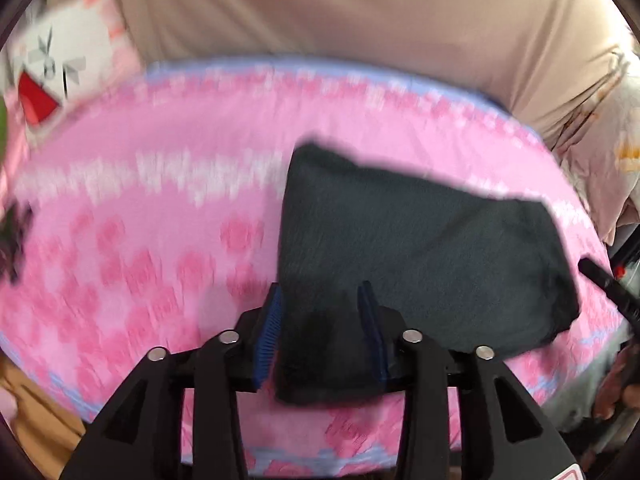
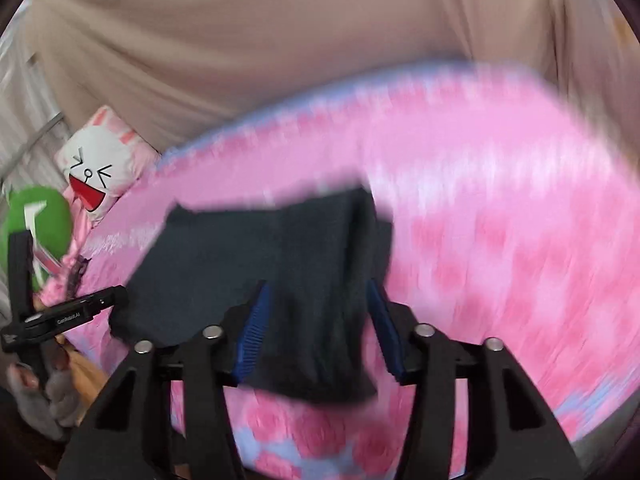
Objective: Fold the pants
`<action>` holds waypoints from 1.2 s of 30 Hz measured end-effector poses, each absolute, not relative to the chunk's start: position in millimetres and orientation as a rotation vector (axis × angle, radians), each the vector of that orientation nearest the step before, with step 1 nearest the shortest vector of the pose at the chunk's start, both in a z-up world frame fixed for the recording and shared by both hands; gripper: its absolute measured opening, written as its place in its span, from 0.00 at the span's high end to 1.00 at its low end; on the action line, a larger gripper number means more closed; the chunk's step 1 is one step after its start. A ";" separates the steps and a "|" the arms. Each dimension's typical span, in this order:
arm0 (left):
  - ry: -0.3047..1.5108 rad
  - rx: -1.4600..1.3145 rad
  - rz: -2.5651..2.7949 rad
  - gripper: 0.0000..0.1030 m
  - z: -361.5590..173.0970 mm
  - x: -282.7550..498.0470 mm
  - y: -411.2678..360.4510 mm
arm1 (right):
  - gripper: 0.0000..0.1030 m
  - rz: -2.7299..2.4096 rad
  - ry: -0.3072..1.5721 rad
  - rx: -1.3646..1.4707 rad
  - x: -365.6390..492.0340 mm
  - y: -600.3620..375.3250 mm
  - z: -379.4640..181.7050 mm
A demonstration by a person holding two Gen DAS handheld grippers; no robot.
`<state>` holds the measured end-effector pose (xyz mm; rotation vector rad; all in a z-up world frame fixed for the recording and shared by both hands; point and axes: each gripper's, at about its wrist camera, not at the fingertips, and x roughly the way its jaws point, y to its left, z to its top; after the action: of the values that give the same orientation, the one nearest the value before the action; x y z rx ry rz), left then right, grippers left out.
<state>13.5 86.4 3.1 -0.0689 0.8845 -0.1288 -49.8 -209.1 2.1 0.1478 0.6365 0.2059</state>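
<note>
Folded dark pants (image 1: pixel 420 248) on pink floral bedsheet (image 1: pixel 140 240), near corner between the spread blue pads (image 1: pixel 268 336) of the left hand-held gripper (image 1: pixel 320 332), cartoon-face pillow (image 1: pixel 68 60) far left, beige cloth backdrop (image 1: pixel 340 8), view motion-blurred

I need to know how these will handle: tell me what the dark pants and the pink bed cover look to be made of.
The pants look like a soft, matte knit, perhaps fleece or jersey: dark charcoal, no sheen, limp rounded edges. The bed cover looks like thin woven cotton or polyester: a flat printed pink pattern with a pale blue border. Motion blur hides the weave of both.
</note>
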 end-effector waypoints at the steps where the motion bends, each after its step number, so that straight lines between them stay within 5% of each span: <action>1: 0.835 -0.073 -0.147 0.47 16.2 17.6 80.5 | 0.76 0.244 0.618 0.123 -42.1 -200.2 11.0; 3: 0.784 -0.105 -0.193 0.27 29.8 34.3 73.1 | 0.89 0.301 0.635 0.112 -17.5 -187.7 10.5; 8: 0.935 -0.179 -0.123 0.33 4.3 127.1 68.1 | 0.96 0.177 0.728 0.100 36.0 -190.7 -27.1; 11: 1.085 -0.223 -0.008 0.40 -42.7 167.3 86.7 | 0.96 0.230 0.786 0.356 48.9 -231.2 -52.4; 18: 1.027 -0.166 0.016 0.36 -36.7 154.7 81.0 | 0.96 0.175 0.789 0.144 32.3 -203.0 -48.0; 36: 0.999 -0.080 0.007 0.36 -31.2 130.0 66.7 | 0.91 0.204 0.792 0.108 -9.9 -192.2 -48.2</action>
<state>130.0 66.7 -31.2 -0.0801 0.9992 0.0068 -9.9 -192.2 -48.2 0.1081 0.7916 0.2036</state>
